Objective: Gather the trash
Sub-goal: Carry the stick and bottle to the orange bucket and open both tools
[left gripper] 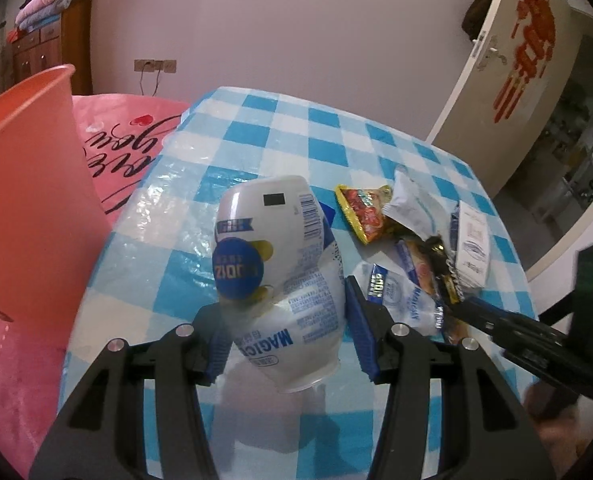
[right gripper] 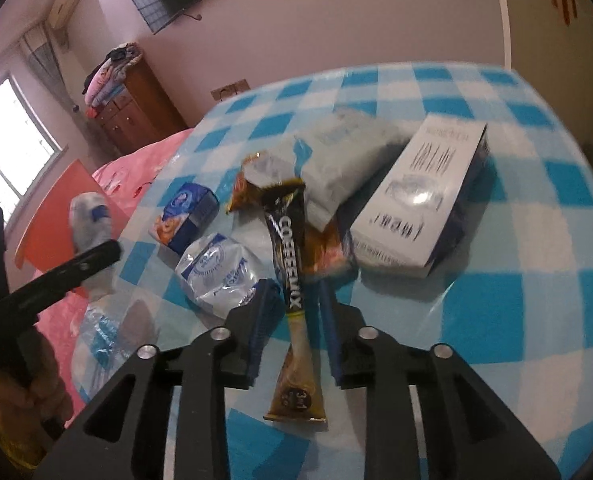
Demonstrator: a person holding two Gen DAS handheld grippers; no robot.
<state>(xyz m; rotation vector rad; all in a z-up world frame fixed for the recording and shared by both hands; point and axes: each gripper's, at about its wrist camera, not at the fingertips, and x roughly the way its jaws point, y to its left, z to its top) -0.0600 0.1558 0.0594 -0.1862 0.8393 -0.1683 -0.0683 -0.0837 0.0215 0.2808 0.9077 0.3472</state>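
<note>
My left gripper (left gripper: 286, 326) is shut on a crushed white paper cup (left gripper: 280, 268) with blue print, held above the checked table; the cup also shows in the right wrist view (right gripper: 90, 216). My right gripper (right gripper: 294, 306) is shut on a black and gold coffee mix sachet (right gripper: 290, 276), pinched between the blue pads over the table. More trash lies ahead: a crumpled clear blue-print wrapper (right gripper: 216, 276), a small blue biscuit box (right gripper: 186, 218), a red and yellow snack packet (left gripper: 366, 216), a white pouch (right gripper: 340, 160) and a white carton (right gripper: 420, 196).
An orange-red bin (left gripper: 28, 184) stands at the left beside the table, over a pink bedspread (left gripper: 124, 140). The blue and white checked tablecloth (left gripper: 280, 128) covers a round table. A wooden dresser and a door stand at the back.
</note>
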